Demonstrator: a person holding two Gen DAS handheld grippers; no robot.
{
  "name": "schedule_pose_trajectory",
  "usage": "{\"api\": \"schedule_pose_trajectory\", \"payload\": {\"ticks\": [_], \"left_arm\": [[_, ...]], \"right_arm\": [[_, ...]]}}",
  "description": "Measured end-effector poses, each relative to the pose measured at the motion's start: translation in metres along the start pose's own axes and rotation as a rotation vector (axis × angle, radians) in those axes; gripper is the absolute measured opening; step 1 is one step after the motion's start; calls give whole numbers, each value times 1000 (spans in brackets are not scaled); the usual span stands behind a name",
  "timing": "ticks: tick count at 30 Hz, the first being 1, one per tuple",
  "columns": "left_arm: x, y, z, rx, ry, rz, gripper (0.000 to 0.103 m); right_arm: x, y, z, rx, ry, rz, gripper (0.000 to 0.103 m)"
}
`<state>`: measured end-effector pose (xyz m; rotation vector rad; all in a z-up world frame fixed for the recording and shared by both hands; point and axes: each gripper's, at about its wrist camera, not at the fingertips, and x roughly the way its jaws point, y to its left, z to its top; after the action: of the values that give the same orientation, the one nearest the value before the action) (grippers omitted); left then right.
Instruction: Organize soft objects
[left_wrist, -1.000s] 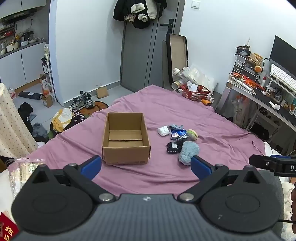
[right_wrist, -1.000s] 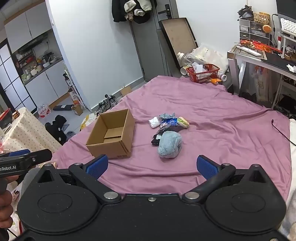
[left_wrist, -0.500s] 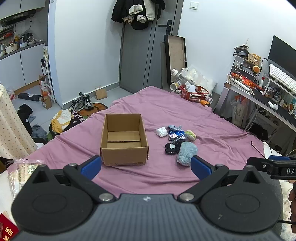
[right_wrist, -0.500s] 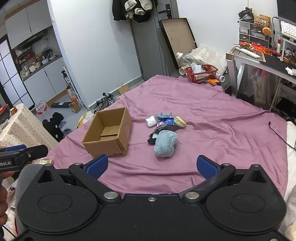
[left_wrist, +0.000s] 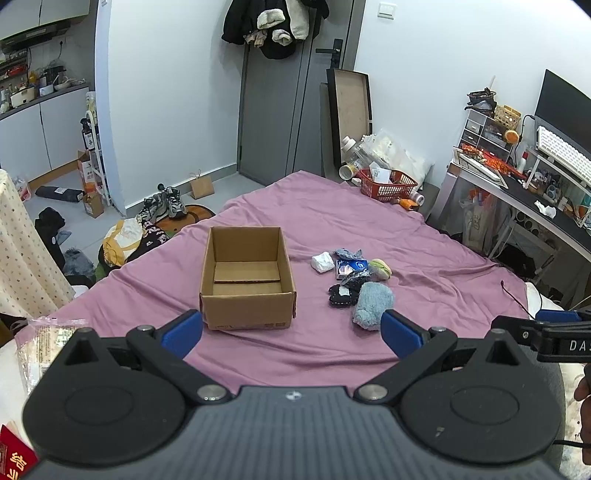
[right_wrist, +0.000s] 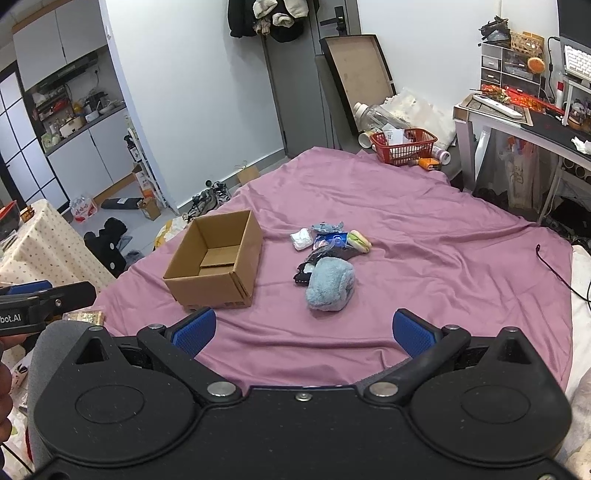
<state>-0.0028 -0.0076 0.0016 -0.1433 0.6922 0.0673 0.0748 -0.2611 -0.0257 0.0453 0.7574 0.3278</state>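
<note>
Both grippers hover over the near edge of the bed, the left gripper (left_wrist: 291, 330) and the right gripper (right_wrist: 303, 328) each with blue pads spread wide and nothing between them. On the purple sheet (left_wrist: 424, 254) an open cardboard box (left_wrist: 246, 277) stands empty, and just beside it to the right lies a cluster of soft things: a fluffy blue plush (right_wrist: 330, 284), a black item (left_wrist: 341, 294), a white bundle (left_wrist: 321, 261) and a burger-shaped toy (right_wrist: 359, 240). Only the right wrist view shows the plush's full bulk; the left view partly hides it behind 1 pad. A red basket (right_wrist: 404, 146) sits beyond the bed's far corner, beside the desk (right_wrist: 517, 122)
</note>
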Motion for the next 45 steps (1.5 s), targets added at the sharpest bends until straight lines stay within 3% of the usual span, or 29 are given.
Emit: {"api": "schedule_pose_trajectory", "payload": {"ticks": [37, 45], "left_arm": [[6, 1, -3, 2, 18, 3, 102], [22, -2, 3, -12, 30, 5, 102]], "right_arm": [[7, -6, 3, 11, 24, 27, 103], [18, -12, 9, 10, 30, 50, 103]]}}
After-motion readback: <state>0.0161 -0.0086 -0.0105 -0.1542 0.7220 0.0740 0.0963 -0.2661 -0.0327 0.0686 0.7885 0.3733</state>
